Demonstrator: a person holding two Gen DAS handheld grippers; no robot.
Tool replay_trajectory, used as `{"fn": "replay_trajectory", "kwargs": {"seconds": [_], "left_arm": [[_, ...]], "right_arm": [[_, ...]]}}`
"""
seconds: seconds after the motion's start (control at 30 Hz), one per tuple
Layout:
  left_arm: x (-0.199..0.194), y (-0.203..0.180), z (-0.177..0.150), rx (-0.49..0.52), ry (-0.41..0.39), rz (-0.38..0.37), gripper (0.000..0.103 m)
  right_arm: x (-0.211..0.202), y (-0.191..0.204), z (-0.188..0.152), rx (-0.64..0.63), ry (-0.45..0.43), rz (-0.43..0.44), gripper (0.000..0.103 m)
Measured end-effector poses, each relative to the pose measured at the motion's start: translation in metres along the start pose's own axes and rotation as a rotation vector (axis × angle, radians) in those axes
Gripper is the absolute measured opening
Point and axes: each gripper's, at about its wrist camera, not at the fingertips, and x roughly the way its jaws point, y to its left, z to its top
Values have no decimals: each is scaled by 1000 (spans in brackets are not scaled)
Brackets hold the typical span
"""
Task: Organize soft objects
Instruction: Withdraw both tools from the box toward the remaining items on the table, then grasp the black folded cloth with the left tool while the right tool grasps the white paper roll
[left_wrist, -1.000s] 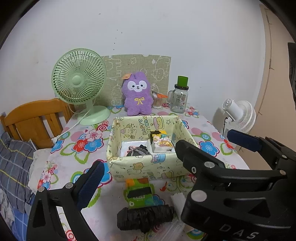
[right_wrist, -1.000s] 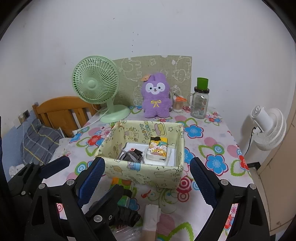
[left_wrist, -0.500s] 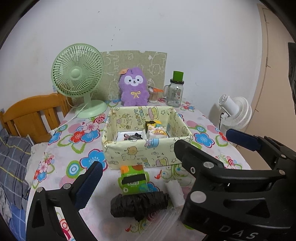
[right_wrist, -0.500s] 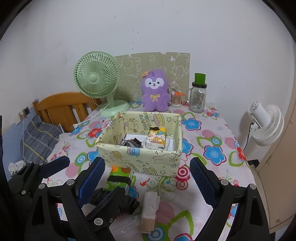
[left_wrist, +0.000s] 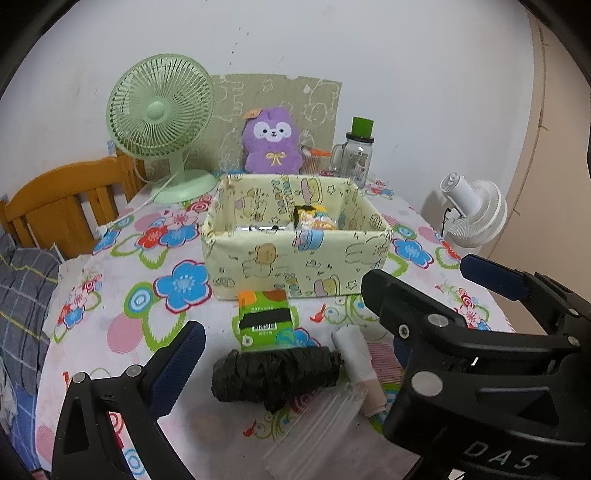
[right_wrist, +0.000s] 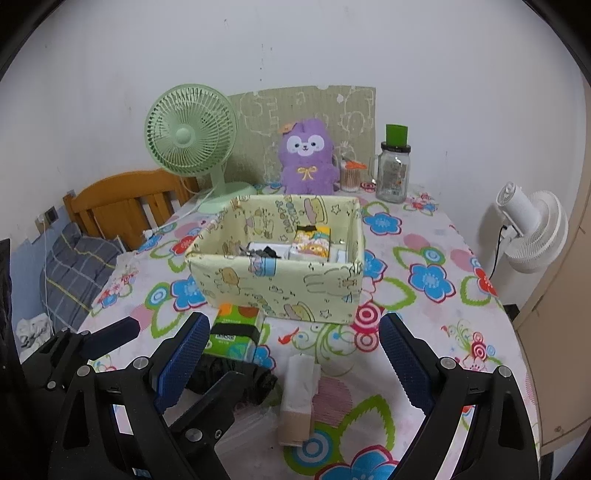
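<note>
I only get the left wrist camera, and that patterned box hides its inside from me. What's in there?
Observer: The right wrist view looks over the box wall: a dark grey bundle lies beside a cartoon-printed pack.
Operator: And the big black thing blocking my right side?
Observer: That's the right gripper, jaws wide open, holding nothing.
Operator: Anything past my left edge?
Observer: A wall socket beside the wooden chair.

Two fans (right_wrist: 190, 138) (right_wrist: 532, 230), one plush (right_wrist: 306, 160), one jar (right_wrist: 393, 171), one box (right_wrist: 277, 288), one tissue pack (right_wrist: 234, 332), two rolls (left_wrist: 275, 374) (right_wrist: 297, 398).
</note>
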Motion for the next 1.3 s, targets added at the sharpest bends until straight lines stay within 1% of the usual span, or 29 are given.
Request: {"fn": "replay_trajectory", "kwargs": {"seconds": [0.27,0.33,0.47,0.53,0.8,0.97,1.17,1.3], "left_arm": [[12,3,-13,-20,36,3,103],[16,4,-16,-23,51,2,103],[25,5,-20,-28,74,5,103],[30,6,-22,-38,83,9,103],[50,9,-28,-54,130,17,103],[64,10,-31,-63,164,36,103],[75,13,-32,-64,181,73,103],[81,14,-34,-62,188,82,103]], "right_arm": [[12,-1,-13,-1,33,-10,94],[17,-1,-15,-1,45,-12,89],[28,-3,-20,0,80,-12,84],[33,-4,-22,6,95,-8,80],[53,-11,-28,20,148,-15,75],[66,-14,-31,28,179,-13,75],[80,-15,-34,29,210,-1,75],[88,-14,-36,29,230,5,74]]}}
